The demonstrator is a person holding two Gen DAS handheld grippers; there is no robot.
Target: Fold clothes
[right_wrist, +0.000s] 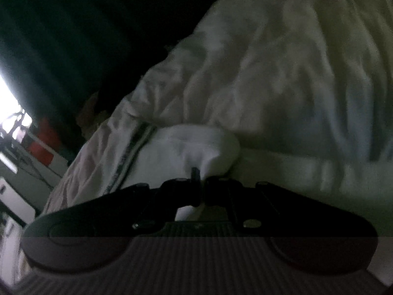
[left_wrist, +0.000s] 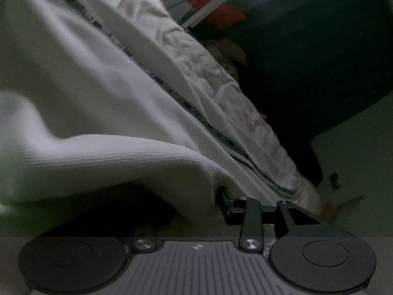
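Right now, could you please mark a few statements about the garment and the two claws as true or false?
1. The garment is white with a dark zipper. True.
2. The right claw is pinching white fabric. True.
3. The garment is folded into a neat square. False: it lies loose and wrinkled.
4. The left claw holds a red towel. False: only white ribbed fabric sits at it.

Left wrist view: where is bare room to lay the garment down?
Only the pale patch at right, between the white garment edge and the dark shape, looks bare. Elsewhere cloth crowds both views.
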